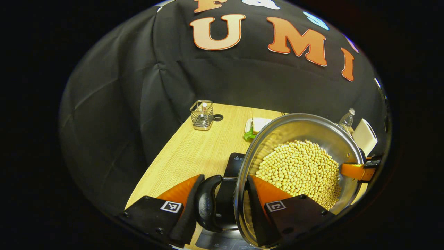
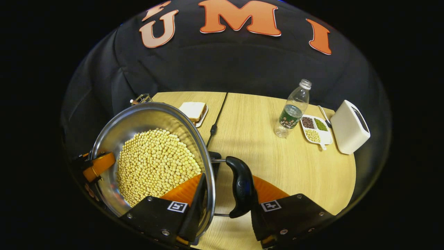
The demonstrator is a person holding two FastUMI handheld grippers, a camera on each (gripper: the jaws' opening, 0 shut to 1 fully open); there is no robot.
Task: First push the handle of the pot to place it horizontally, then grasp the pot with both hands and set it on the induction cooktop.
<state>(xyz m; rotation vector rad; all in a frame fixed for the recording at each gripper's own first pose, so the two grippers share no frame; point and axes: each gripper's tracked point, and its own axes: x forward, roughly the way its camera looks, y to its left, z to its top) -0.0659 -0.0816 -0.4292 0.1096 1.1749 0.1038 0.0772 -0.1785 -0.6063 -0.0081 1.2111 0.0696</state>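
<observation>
**Pot carried by both side handles**

The left hand-held gripper [image 1: 222, 205] pinches one pot handle [image 1: 208, 203] against the rim; the right hand-held gripper [image 2: 225, 205] pinches the other handle [image 2: 241, 185], apparently to keep the bean-filled pot [image 2: 152, 161] level; it hangs above the induction cooktop [image 1: 236, 163] on the wooden counter [image 2: 277, 163], black cloth behind.
</observation>
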